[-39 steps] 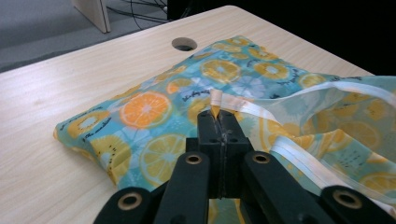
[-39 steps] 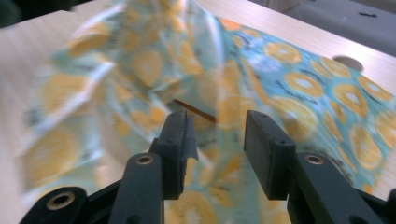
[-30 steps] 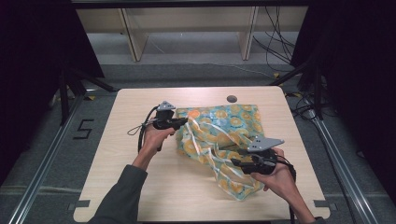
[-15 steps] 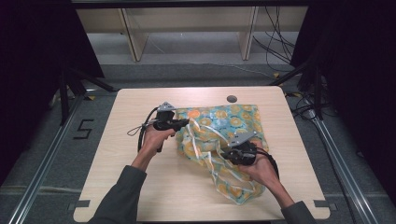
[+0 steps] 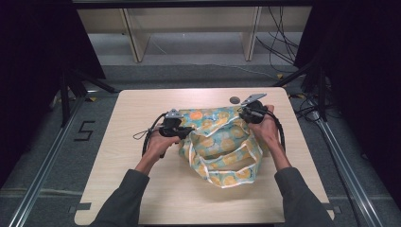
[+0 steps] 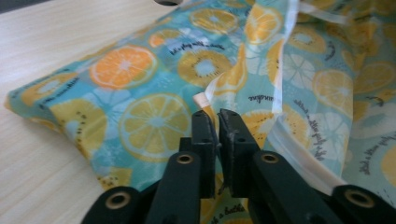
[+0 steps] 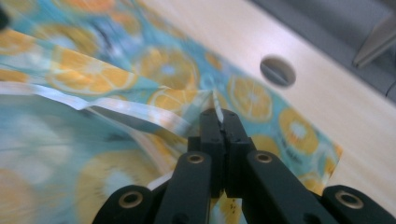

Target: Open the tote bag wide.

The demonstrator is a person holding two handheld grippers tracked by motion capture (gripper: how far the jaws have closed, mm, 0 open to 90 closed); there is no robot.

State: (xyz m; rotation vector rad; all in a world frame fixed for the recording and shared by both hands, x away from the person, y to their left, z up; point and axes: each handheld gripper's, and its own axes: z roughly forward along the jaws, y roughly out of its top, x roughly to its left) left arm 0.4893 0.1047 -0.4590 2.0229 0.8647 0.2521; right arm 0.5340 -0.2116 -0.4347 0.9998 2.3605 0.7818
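A teal cloth bag (image 5: 222, 142) printed with orange and kiwi slices lies crumpled in the middle of the table, its white-edged handles looping toward the near side. At the bag's left side my left gripper (image 5: 189, 130) is shut on a fold of the white-trimmed edge, and the left gripper view shows that gripper (image 6: 217, 114) pinching the bag (image 6: 140, 93). At the far right corner of the bag my right gripper (image 5: 243, 113) is also shut. In the right gripper view this gripper (image 7: 219, 113) clamps a thin fold of the bag (image 7: 93, 70).
The pale wooden table (image 5: 127, 118) has a small round hole (image 5: 235, 100) near its far edge, just behind the bag. Metal rails run along both sides of the table. A light wooden shelf frame (image 5: 137, 38) stands beyond it on the floor.
My right gripper has moved from the bag's near right part up to its far right corner, drawing the cloth with it. The left gripper has stayed in place.
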